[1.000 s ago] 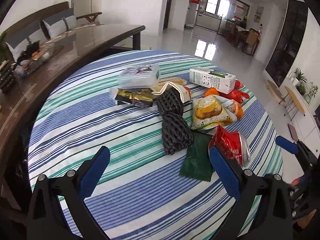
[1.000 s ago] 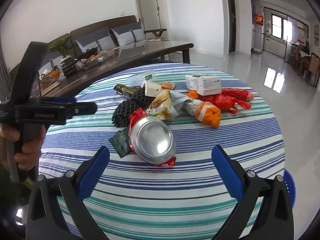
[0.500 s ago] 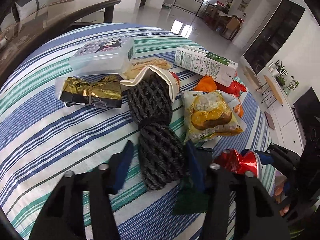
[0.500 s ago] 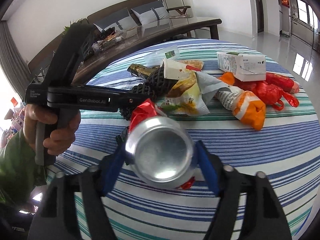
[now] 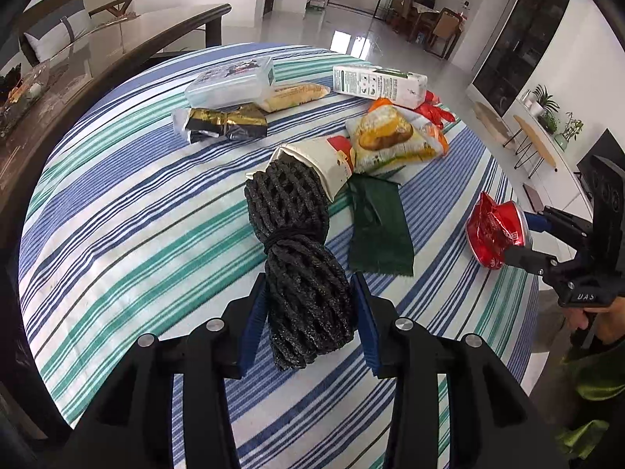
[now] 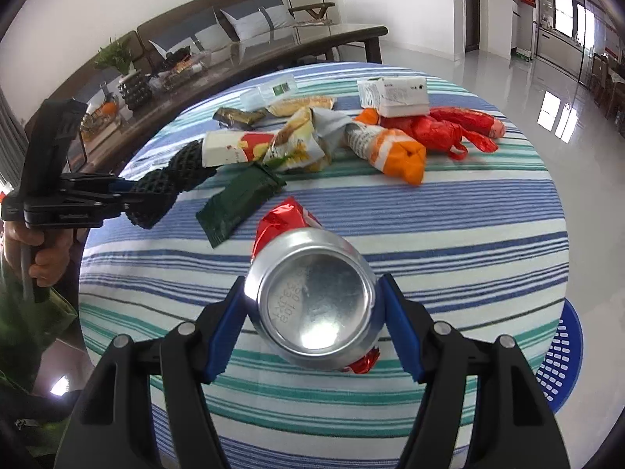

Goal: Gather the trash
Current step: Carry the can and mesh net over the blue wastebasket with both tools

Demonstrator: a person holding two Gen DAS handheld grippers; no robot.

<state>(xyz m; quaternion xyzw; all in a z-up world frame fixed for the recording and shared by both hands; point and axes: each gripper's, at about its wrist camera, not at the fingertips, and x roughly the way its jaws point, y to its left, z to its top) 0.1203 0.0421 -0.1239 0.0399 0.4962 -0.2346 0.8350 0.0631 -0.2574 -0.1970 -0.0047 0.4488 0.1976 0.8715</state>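
Note:
My left gripper [image 5: 308,320] is shut on a black foam net [image 5: 300,258], whose far end sits in a white paper cup [image 5: 320,160]. It also shows in the right wrist view [image 6: 129,199], holding the net [image 6: 172,183] above the table edge. My right gripper [image 6: 312,320] is shut on a crushed red can [image 6: 312,297], silver base toward the camera. The can [image 5: 496,230] also shows at the right of the left wrist view. Trash lies on the striped round table [image 5: 129,211].
On the table lie a green wrapper [image 5: 379,230], a chip bag [image 5: 394,136], a milk carton [image 5: 379,82], a clear plastic box [image 5: 230,82], a gold-black wrapper [image 5: 222,125] and red and orange bags [image 6: 429,133]. A blue basket [image 6: 562,355] stands on the floor at right.
Both grippers closed: the left on the black net, the right on the can. Both pulled back toward the table's near side, dragging the net and cup and lifting the can away from the pile.

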